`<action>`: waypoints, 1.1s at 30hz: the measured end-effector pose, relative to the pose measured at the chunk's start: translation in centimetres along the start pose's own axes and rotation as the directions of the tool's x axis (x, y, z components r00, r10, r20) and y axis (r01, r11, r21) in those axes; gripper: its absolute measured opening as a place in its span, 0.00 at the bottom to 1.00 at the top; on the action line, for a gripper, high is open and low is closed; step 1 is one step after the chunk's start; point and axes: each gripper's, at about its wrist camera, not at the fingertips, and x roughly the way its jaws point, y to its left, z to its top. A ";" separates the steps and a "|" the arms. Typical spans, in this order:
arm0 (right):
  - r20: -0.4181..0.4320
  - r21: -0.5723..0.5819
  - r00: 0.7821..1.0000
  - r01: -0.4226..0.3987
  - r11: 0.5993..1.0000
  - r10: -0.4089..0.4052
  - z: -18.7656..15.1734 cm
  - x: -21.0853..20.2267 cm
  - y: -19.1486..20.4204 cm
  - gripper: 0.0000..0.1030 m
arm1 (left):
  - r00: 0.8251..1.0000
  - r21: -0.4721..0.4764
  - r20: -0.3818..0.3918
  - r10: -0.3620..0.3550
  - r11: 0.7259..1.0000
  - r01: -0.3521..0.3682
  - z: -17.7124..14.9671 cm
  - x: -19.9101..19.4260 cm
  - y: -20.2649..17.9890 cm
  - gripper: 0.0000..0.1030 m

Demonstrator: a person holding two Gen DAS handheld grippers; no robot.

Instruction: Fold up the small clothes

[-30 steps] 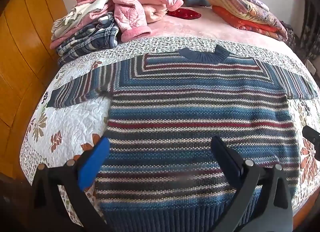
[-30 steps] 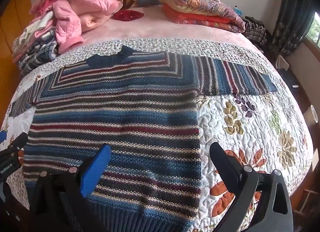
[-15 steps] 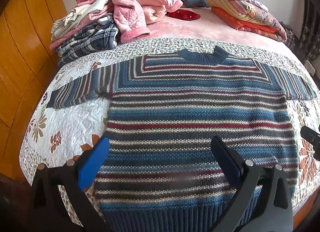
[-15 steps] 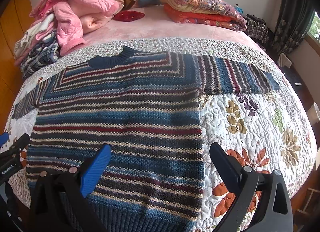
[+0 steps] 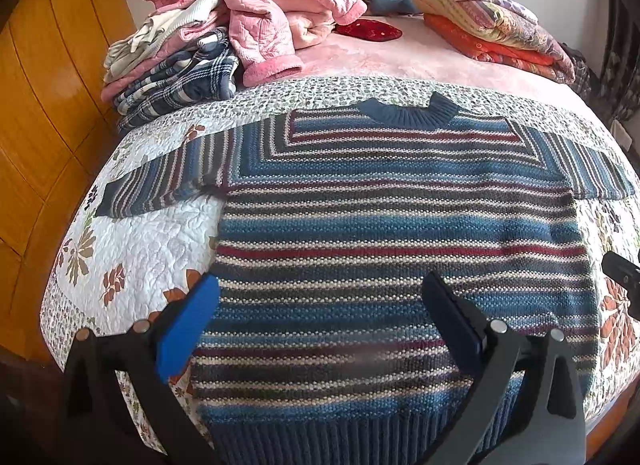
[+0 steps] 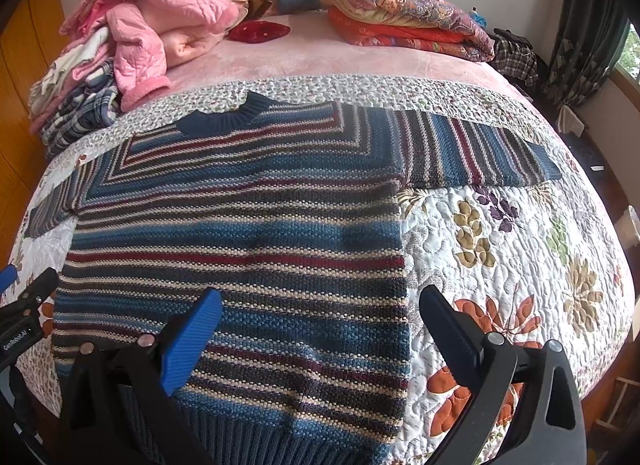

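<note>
A striped knit sweater (image 5: 396,233) in blue, grey, cream and dark red lies flat on the quilt, collar toward the headboard, both sleeves spread out sideways. My left gripper (image 5: 320,305) hovers open above the sweater's lower left part, near the hem. My right gripper (image 6: 320,309) is open too, above the lower right edge of the sweater (image 6: 248,249), one finger over the knit and the other over the quilt. Neither holds anything. The left gripper's tip (image 6: 28,305) shows at the left edge of the right wrist view.
The flowered white quilt (image 6: 512,249) covers the near half of the bed. A heap of pink and plaid clothes (image 5: 224,37) sits far left, folded orange and patterned blankets (image 5: 492,33) far right. A wooden wardrobe (image 5: 44,105) stands left; curtains and a window (image 6: 592,45) right.
Both grippers have drawn back and risen slightly, so the sweater sits a little farther away in each view. The sweater has not moved and both grippers stay open.
</note>
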 end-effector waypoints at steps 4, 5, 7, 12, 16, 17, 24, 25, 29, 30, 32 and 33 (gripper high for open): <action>-0.003 0.002 1.000 -0.001 1.000 0.001 -0.2 0.2 -0.1 0.96 | 1.000 0.001 0.001 0.003 1.000 -0.003 -0.1 0.0 0.2 0.97; -0.003 0.002 1.000 -0.001 1.000 0.001 -0.2 0.2 -0.1 0.96 | 1.000 0.001 0.001 0.003 1.000 -0.003 -0.2 0.0 0.2 0.97; -0.003 0.000 1.000 0.001 1.000 -0.001 -0.2 0.2 -0.1 0.96 | 1.000 0.000 0.001 0.003 1.000 -0.003 -0.1 0.0 0.2 0.97; -0.004 -0.001 1.000 0.001 1.000 -0.001 -0.3 0.3 -0.1 0.96 | 1.000 0.002 0.001 0.005 1.000 -0.005 -0.1 0.0 0.2 0.97; -0.003 0.004 1.000 0.001 1.000 -0.001 -0.4 0.2 -0.2 0.96 | 1.000 0.002 0.003 0.006 1.000 -0.006 -0.1 0.0 0.1 0.97; -0.002 0.005 1.000 0.002 1.000 -0.002 -0.4 0.2 -0.3 0.96 | 1.000 0.003 0.004 0.005 1.000 -0.005 -0.1 -0.1 0.2 0.97; 0.000 0.008 1.000 0.004 1.000 -0.004 -0.1 0.0 -0.3 0.96 | 1.000 0.005 0.008 0.008 1.000 -0.008 0.0 -0.2 0.0 0.97; 0.001 0.008 1.000 0.004 1.000 -0.004 -0.1 0.0 -0.3 0.96 | 1.000 0.004 0.007 0.008 1.000 -0.008 0.0 -0.2 0.0 0.97; 0.002 0.009 1.000 0.003 1.000 -0.003 -0.2 0.0 -0.4 0.96 | 1.000 0.001 0.002 0.009 1.000 -0.009 0.0 -0.2 0.1 0.97; 0.001 0.008 1.000 0.003 1.000 -0.003 -0.1 0.0 -0.3 0.96 | 1.000 0.001 0.001 0.009 1.000 -0.009 0.0 -0.2 0.1 0.97; 0.001 0.006 1.000 0.004 1.000 -0.004 -0.2 0.0 -0.3 0.96 | 1.000 0.000 -0.001 0.010 1.000 -0.010 0.0 -0.1 0.2 0.97; 0.001 0.007 1.000 0.005 1.000 -0.005 -0.1 0.0 -0.4 0.96 | 1.000 0.000 -0.002 0.009 1.000 -0.009 -0.1 -0.1 0.2 0.97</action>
